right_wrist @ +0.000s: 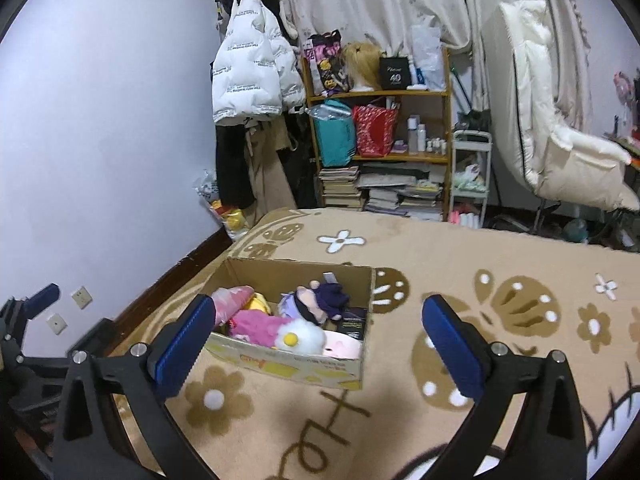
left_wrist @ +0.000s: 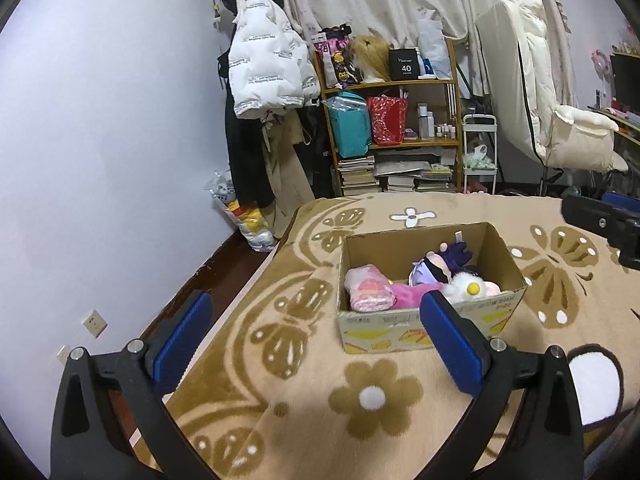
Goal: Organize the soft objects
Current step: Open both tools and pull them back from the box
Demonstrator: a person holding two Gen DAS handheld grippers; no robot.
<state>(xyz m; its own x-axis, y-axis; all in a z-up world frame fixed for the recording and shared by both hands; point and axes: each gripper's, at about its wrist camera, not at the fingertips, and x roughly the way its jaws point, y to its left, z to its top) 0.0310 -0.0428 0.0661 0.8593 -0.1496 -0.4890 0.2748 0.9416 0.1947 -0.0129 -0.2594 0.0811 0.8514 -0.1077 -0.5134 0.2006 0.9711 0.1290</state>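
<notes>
L tool (left_wrist: 316, 326) + R tool (right_wrist: 318, 330) both agape, holding nothing, cardboard box (left_wrist: 424, 328) w/ fuzzy plushies (left_wrist: 416, 284), woolly blanket (left_wrist: 312, 412)

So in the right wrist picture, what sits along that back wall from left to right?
White puffer jacket → wooden shelf with bags and books → small white cart → cream padded chair.

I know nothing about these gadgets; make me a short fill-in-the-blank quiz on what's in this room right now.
1. The plush toys lie inside an open brown ___ box.
2. That box rests on a tan blanket patterned with brown butterflies and ___.
3. Both blue-padded grippers, left and right, have jaws that are ___ and hold nothing.
4. The fluffy white plush has a ___ spot.

Missing words: cardboard; flowers; open; yellow
</notes>
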